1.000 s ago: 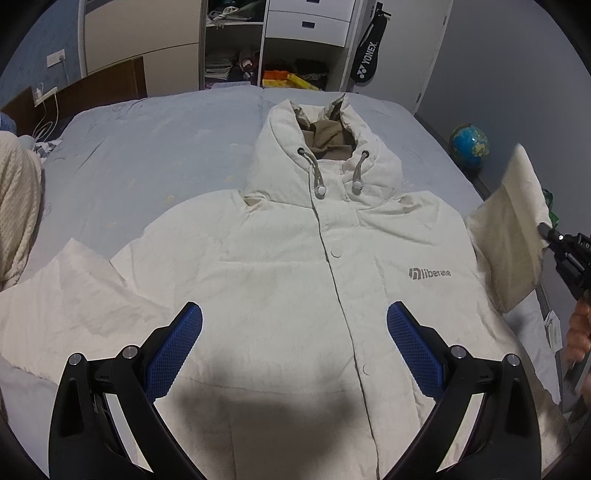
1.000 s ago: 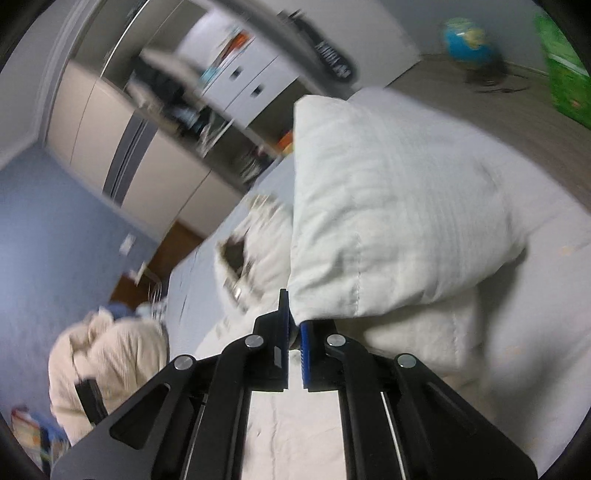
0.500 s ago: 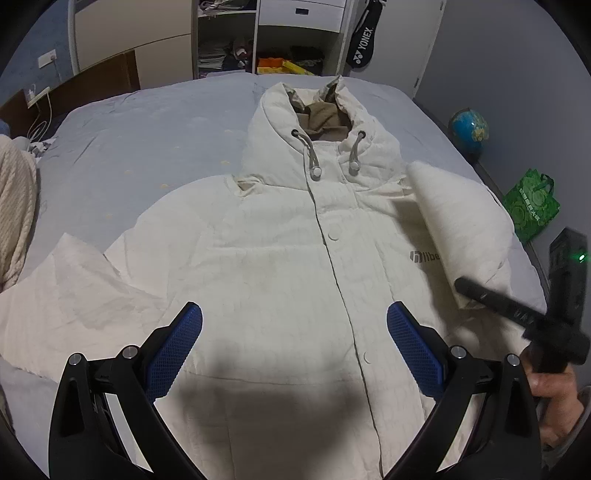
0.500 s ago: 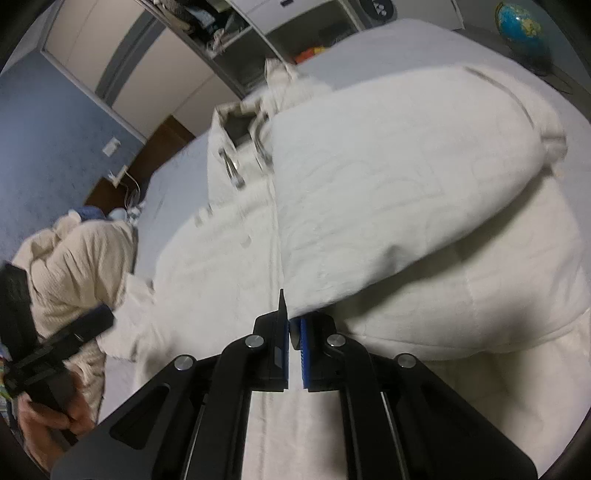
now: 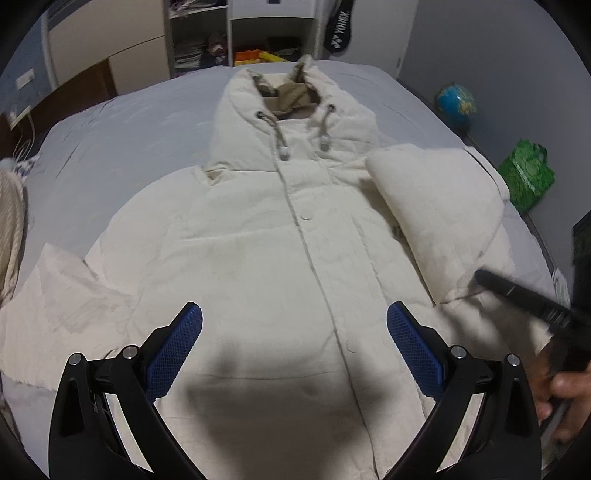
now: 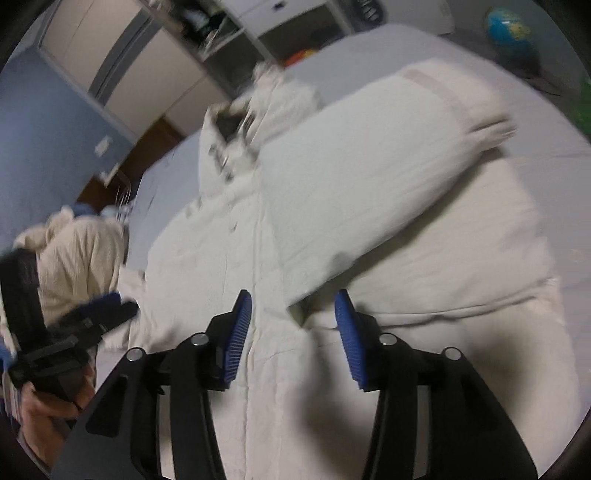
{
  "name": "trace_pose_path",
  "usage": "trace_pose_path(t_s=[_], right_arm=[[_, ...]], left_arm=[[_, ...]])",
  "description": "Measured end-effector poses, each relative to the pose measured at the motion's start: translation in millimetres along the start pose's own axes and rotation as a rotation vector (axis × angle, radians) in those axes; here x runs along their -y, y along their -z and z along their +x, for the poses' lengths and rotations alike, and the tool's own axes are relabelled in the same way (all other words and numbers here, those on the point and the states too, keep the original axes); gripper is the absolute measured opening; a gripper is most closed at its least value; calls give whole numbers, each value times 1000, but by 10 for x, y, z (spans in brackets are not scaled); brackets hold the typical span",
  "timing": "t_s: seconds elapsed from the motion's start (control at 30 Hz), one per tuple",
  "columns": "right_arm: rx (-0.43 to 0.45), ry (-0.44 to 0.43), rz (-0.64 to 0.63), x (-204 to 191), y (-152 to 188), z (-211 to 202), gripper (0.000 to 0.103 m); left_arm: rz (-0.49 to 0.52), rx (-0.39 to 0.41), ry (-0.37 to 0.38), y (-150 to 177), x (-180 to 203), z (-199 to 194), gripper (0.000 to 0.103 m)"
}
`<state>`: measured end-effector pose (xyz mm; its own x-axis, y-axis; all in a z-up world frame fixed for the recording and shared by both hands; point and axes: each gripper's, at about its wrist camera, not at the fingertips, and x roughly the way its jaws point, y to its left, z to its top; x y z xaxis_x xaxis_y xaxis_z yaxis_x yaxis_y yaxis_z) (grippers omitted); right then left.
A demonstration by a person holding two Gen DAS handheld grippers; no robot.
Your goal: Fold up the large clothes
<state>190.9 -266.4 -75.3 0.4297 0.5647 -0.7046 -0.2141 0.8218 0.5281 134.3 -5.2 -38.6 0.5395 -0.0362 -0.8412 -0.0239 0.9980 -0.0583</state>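
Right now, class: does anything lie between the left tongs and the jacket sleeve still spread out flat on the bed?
Nothing visible does. The left tongs hang open above the jacket, and the unfolded sleeve lies bare on the bed with nothing on it.

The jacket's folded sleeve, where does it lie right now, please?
In the left wrist view, the folded sleeve lies across the jacket chest on the right, just below the hood.

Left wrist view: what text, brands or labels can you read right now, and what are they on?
"YONEX": white letters on the black racket bag hanging by the wardrobe.
Green bag on the floor: a pale print, too blurred to read.
Jacket: no readable text; its folded sleeve lies across the chest.
Right wrist view: too blurred, nothing readable.
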Motion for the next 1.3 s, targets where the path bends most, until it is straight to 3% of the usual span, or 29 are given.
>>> trace_pose_path(t_s=[0.2, 0.43, 0.73, 0.93, 1.17, 1.3], right_arm=[[138, 75, 184, 542, -123, -335, 44], [137, 198, 361, 1112, -218, -357, 54], [127, 168, 466, 1427, -201, -371, 58], [128, 107, 533, 1508, -180, -398, 58], [213, 44, 681, 1757, -154, -518, 58], [223, 23, 739, 1847, -146, -506, 58]], left_arm=[[103, 39, 3, 101, 320, 67, 96], [180, 14, 18, 245, 704, 284, 96], [218, 36, 37, -38, 1340, 472, 96], [306, 52, -11, -272, 1824, 647, 96], [375, 57, -52, -446, 2221, 871, 96], [408, 42, -85, -571, 2416, 1050, 89]])
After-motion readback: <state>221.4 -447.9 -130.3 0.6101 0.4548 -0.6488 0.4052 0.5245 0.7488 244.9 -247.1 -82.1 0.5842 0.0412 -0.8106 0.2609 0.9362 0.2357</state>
